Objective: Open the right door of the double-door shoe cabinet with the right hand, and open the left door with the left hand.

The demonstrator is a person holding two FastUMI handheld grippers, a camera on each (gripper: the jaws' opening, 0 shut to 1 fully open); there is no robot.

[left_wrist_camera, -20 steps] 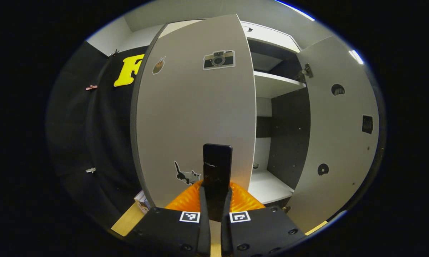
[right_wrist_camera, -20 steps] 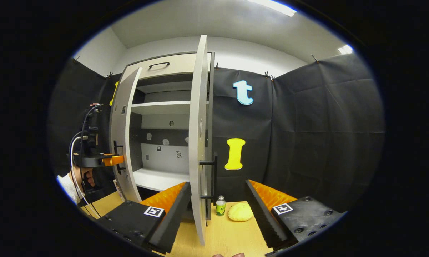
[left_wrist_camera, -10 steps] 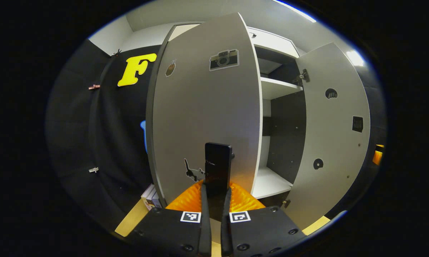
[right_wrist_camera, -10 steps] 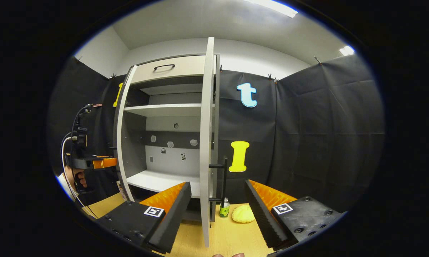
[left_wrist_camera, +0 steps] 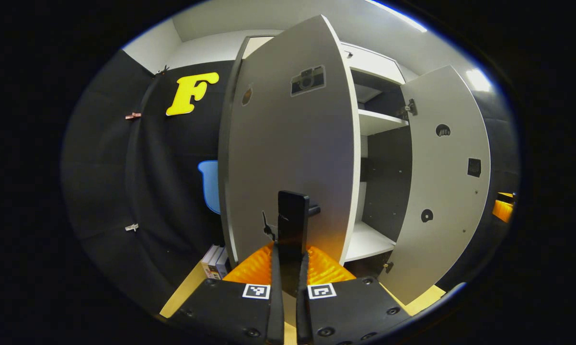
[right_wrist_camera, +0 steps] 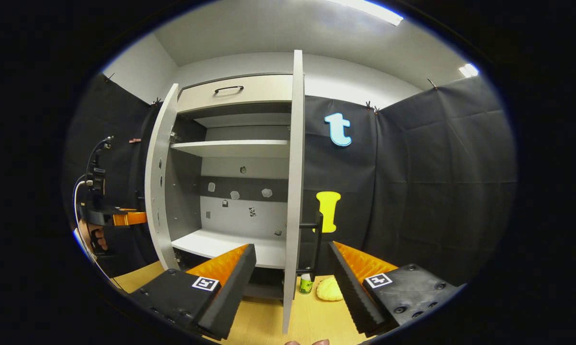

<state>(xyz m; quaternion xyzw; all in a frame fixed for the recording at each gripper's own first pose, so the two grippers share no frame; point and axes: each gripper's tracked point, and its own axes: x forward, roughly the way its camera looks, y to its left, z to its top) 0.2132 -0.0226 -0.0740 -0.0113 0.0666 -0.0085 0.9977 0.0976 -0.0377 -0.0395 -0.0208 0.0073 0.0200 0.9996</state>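
Note:
The shoe cabinet (right_wrist_camera: 235, 191) stands with both doors swung out. In the left gripper view, the left door (left_wrist_camera: 293, 134) fills the middle, stickers on its face. Its black bar handle (left_wrist_camera: 293, 220) stands upright between my left gripper's (left_wrist_camera: 290, 254) fingers, which are shut on it. The right door (left_wrist_camera: 446, 182) hangs open beyond, inner face showing. In the right gripper view, the right door (right_wrist_camera: 295, 191) is seen edge-on, its handle (right_wrist_camera: 316, 244) just behind. My right gripper (right_wrist_camera: 293, 273) is open, a finger on each side of that door's edge, touching nothing. The left gripper (right_wrist_camera: 125, 218) holds by the left door (right_wrist_camera: 158, 182).
Inside the cabinet are a white upper shelf (right_wrist_camera: 230, 147) and a white bottom board (right_wrist_camera: 221, 242). A drawer (right_wrist_camera: 235, 89) sits on top. A small green bottle (right_wrist_camera: 306, 283) and a yellow lump (right_wrist_camera: 329, 290) lie on the wooden table (right_wrist_camera: 259, 326). Small boxes (left_wrist_camera: 214, 262) stand left of the cabinet.
The left door has swung farther open, with the left gripper shut on its handle. The right gripper stays open; the right door's edge has drifted right in its view.

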